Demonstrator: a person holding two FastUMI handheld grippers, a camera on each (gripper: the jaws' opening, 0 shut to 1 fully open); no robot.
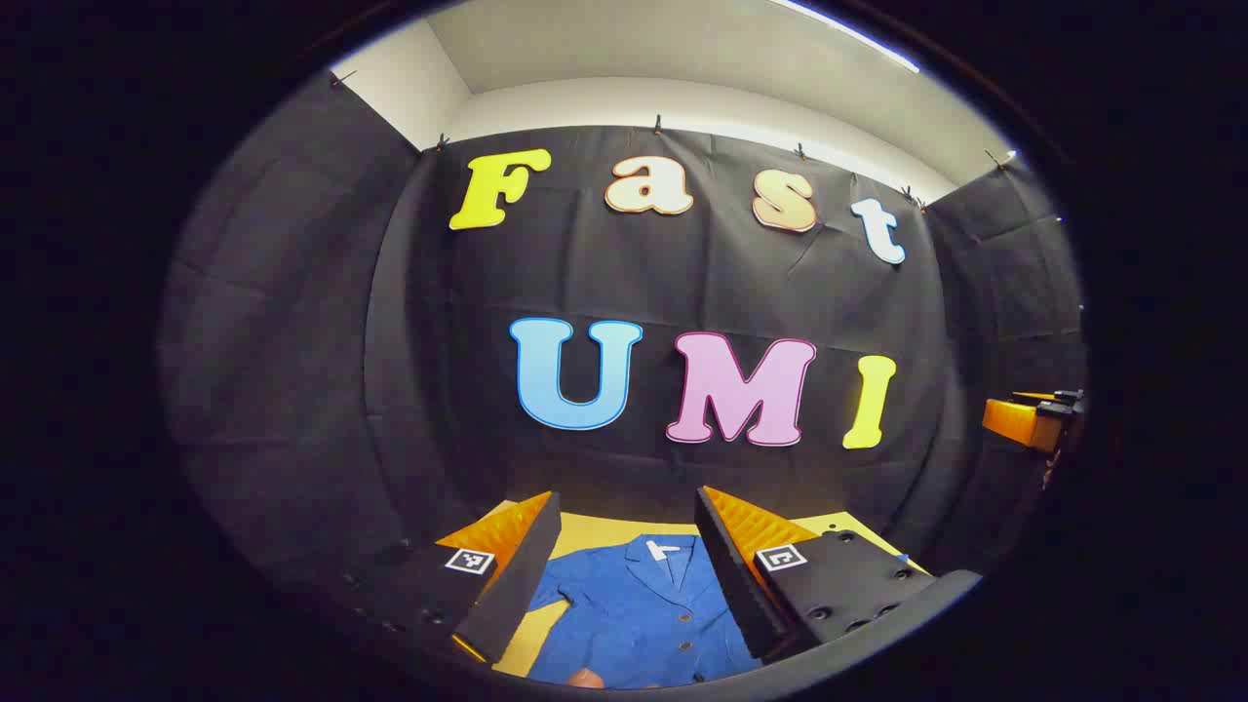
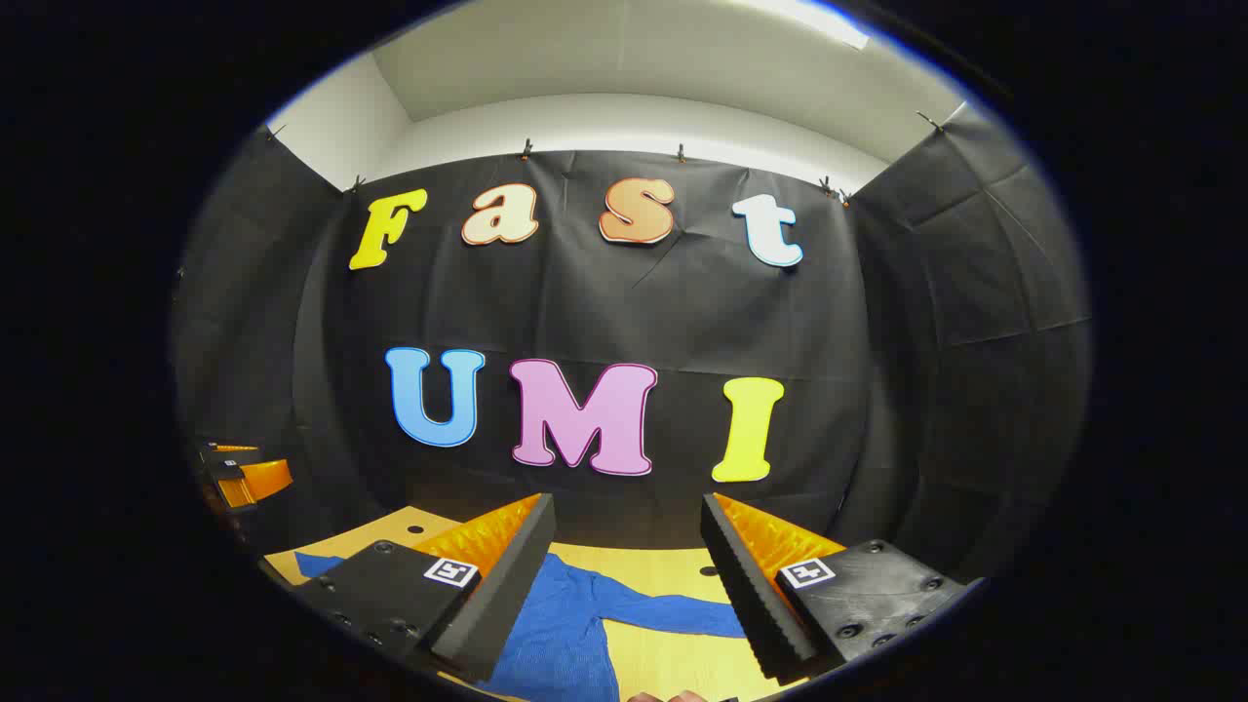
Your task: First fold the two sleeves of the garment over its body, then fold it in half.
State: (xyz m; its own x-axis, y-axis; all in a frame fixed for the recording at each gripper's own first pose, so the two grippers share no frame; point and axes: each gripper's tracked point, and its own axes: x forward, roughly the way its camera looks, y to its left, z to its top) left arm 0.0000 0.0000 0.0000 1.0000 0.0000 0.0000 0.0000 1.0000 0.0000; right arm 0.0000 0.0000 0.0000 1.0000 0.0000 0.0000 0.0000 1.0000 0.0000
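Garment [image 1: 639, 609]: blue button-front shirt or jacket with a notched collar and a white tag inside the neck. Lies flat and face up on a yellow-tan table [image 1: 595, 531], collar toward the black back wall. Front placket closed, small buttons running down the centre. In the left gripper view, collar, chest and one short stretch of sleeve spread to the side. In the right gripper view, body of the same garment [image 2: 556, 634] low in the picture, one long sleeve [image 2: 673, 614] stretched straight out sideways across the tabletop, unfolded; a further blue scrap at the far left edge. Hem out of sight.
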